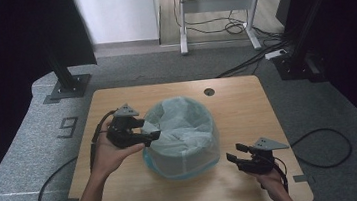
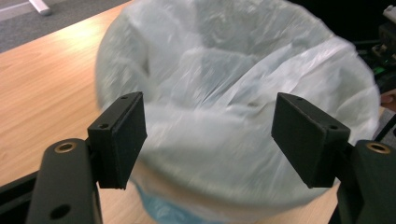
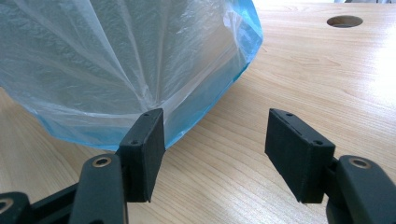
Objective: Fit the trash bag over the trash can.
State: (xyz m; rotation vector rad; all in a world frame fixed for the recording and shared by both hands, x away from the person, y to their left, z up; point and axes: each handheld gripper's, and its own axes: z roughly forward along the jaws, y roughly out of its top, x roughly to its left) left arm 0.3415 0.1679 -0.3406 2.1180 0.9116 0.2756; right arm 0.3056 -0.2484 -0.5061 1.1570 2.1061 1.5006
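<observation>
A round bin lined with a thin plastic bag (image 1: 182, 135) stands near the middle of the light wooden surface (image 1: 247, 103). The bag's edge folds over the bin's rim and hangs down its outside. At the bin's nine o'clock, at its rim, is the left gripper (image 1: 150, 132). At its four o'clock, low over the surface and apart from it, is the right gripper (image 1: 236, 153). A round cable hole (image 1: 209, 91) lies at the bin's one o'clock, near the far edge.

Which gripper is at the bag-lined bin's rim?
The left gripper: its open jaws reach the rim of the round bin lined with a pale blue plastic bag; the right gripper sits apart on the table.
</observation>
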